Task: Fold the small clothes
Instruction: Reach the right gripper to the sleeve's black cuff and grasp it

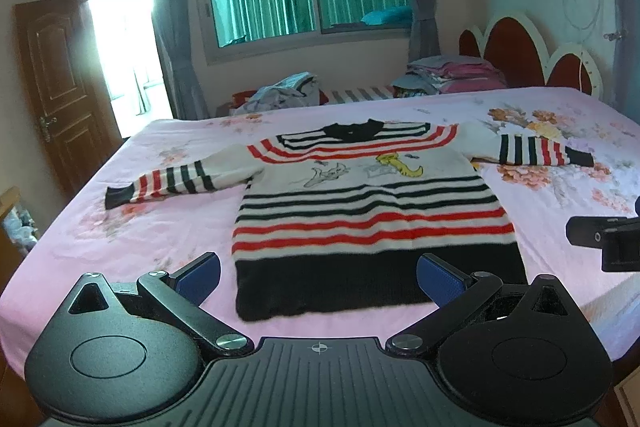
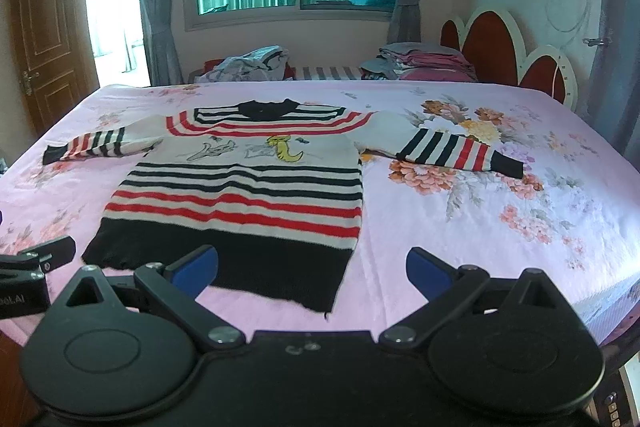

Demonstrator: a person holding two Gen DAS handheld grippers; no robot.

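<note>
A small knitted sweater (image 1: 372, 211) with red, black and white stripes and a cartoon print lies flat on the pink bed, front up, both sleeves spread sideways. Its black hem faces me. In the right wrist view the same sweater (image 2: 240, 195) lies left of centre. My left gripper (image 1: 318, 277) hovers open just above the hem's near edge, nothing between its blue pads (image 1: 438, 277). My right gripper (image 2: 312, 269) is open too, near the hem's right corner, and holds nothing. Each gripper shows at the edge of the other's view.
The bed's pink floral sheet (image 1: 560, 187) stretches to the right. Piles of clothes (image 1: 448, 75) and a crumpled garment (image 1: 284, 91) sit behind the bed, by a red headboard (image 1: 516, 51). A wooden door (image 1: 52, 95) stands at left.
</note>
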